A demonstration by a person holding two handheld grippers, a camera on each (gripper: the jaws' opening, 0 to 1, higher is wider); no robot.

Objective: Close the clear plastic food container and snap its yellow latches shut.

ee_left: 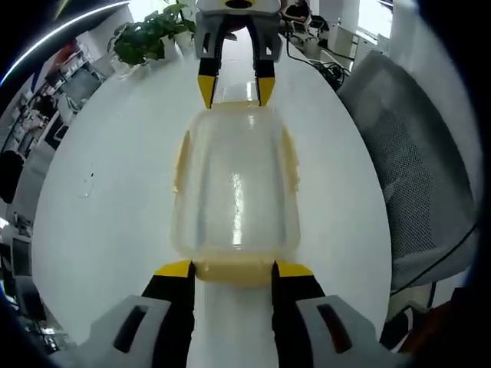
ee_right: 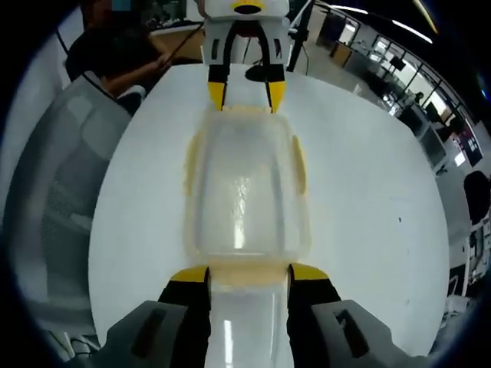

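Note:
A clear plastic container lies lengthwise on the white table with its lid on. Yellow latches run along both long sides. My left gripper is open at the near short end, its yellow-tipped jaws flanking that end's yellow latch. My right gripper is open at the opposite end, its jaws flanking the yellow latch there. Each gripper faces the other across the box: the right gripper and the left gripper. Whether the tips touch the latches is unclear.
A grey mesh chair stands close to one table edge. A potted plant sits at the table's far end. A seated person is behind the left gripper. Office desks lie beyond.

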